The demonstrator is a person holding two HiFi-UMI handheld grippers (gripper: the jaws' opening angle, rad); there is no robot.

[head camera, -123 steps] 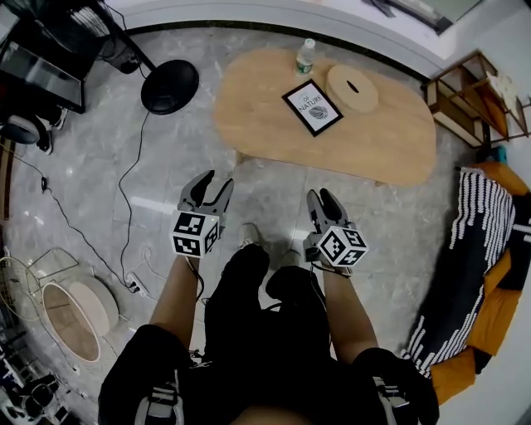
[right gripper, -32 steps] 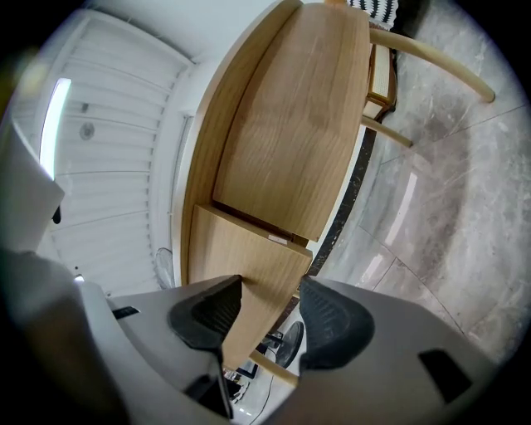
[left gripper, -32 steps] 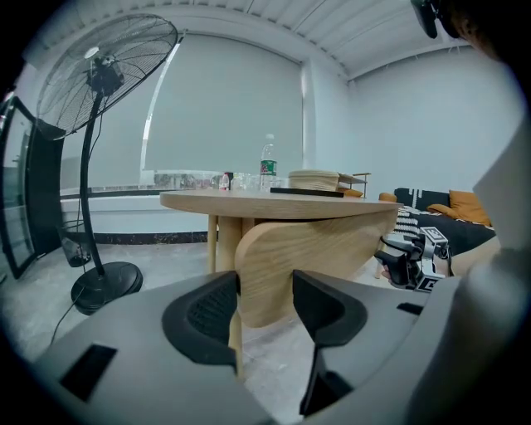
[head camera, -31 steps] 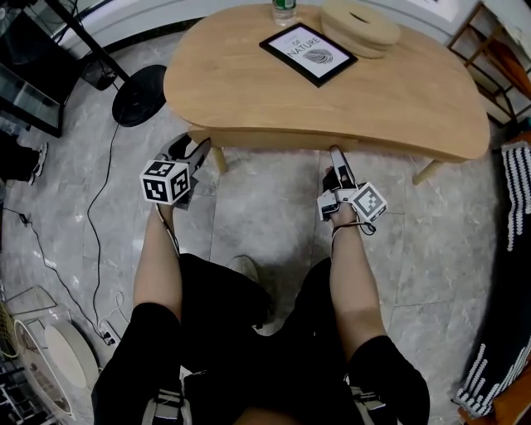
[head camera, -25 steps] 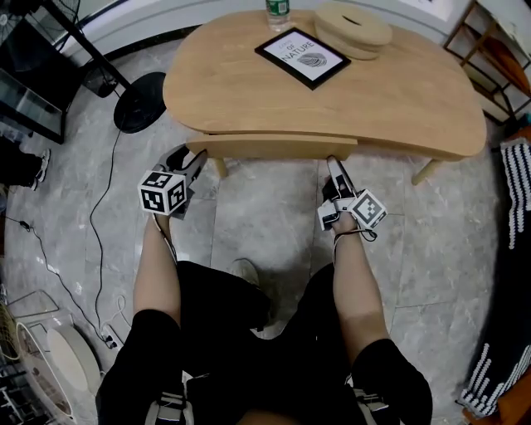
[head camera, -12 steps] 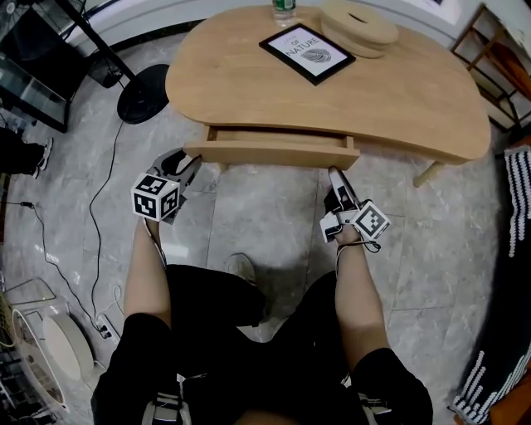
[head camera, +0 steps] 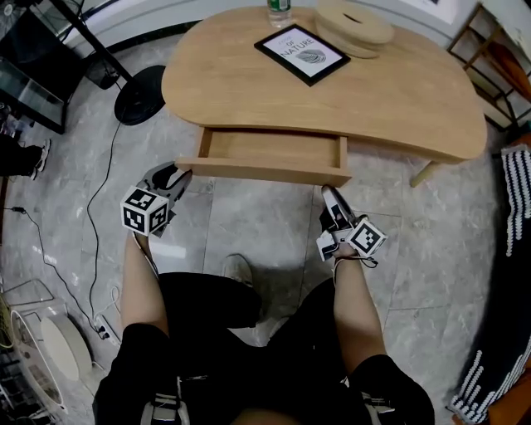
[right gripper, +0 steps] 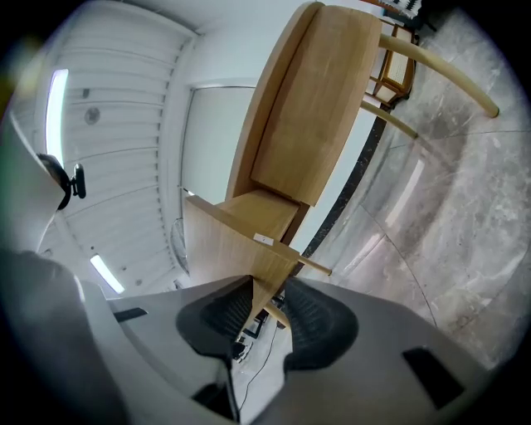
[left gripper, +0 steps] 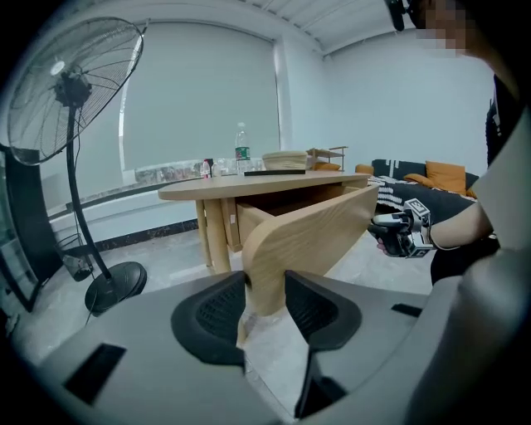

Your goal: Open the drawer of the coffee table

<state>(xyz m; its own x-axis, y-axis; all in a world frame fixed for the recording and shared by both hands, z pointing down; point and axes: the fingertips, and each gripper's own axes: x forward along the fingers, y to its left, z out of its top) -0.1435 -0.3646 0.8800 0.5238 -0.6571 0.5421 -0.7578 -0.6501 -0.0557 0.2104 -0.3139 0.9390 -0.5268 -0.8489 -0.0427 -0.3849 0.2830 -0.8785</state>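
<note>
The light wood coffee table has its drawer pulled partly out toward me, and its wooden bottom shows bare. My left gripper grips the left end of the drawer front. In the left gripper view that gripper has the drawer front between its pads, jaws closing. My right gripper holds the right end. In the right gripper view the drawer front's corner sits between the closing jaws of that gripper.
On the tabletop lie a framed picture, a bottle and a round wooden box. A standing fan's base and cables lie on the floor at left. My legs are just behind the grippers. A wooden shelf stands at right.
The drawer has slid out of the table toward me. Both grippers moved back with its front panel, away from the table's edge.
</note>
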